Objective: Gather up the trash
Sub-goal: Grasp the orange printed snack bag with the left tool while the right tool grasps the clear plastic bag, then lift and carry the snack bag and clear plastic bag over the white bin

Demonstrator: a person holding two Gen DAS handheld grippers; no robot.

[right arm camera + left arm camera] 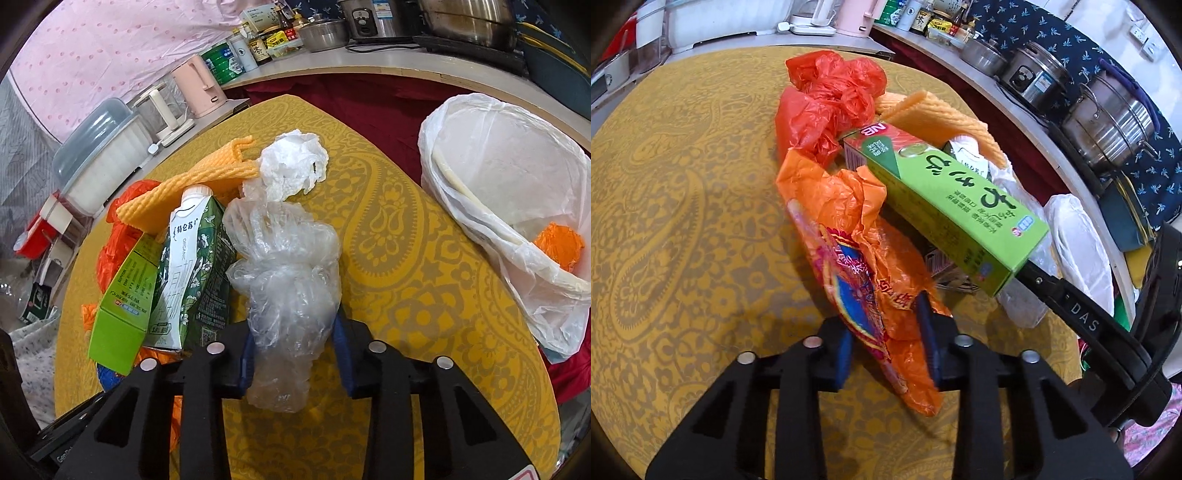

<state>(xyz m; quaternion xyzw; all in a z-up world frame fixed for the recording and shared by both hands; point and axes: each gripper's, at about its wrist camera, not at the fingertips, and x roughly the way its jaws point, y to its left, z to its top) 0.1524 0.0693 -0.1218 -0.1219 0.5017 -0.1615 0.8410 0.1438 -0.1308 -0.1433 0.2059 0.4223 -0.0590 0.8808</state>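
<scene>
My left gripper (888,345) is shut on an orange printed plastic bag (857,251) that lies on the yellow table. Beside it lie a red plastic bag (827,99), a green toothpaste box (945,199) and an orange ribbed cloth (942,118). My right gripper (293,354) is shut on a clear crumpled plastic bag (288,273). Left of it lie a green milk carton (195,258), the green box (122,306) and the orange cloth (184,188). A white crumpled bag (291,166) lies behind. A white-lined bin (513,192) stands at the right with an orange scrap (561,243) inside.
The yellow patterned tablecloth (406,258) covers the table; its right edge drops to a dark red cloth. A counter behind holds steel pots (1108,125), bottles and a pink kettle (201,85). The right gripper's arm (1108,325) shows in the left wrist view.
</scene>
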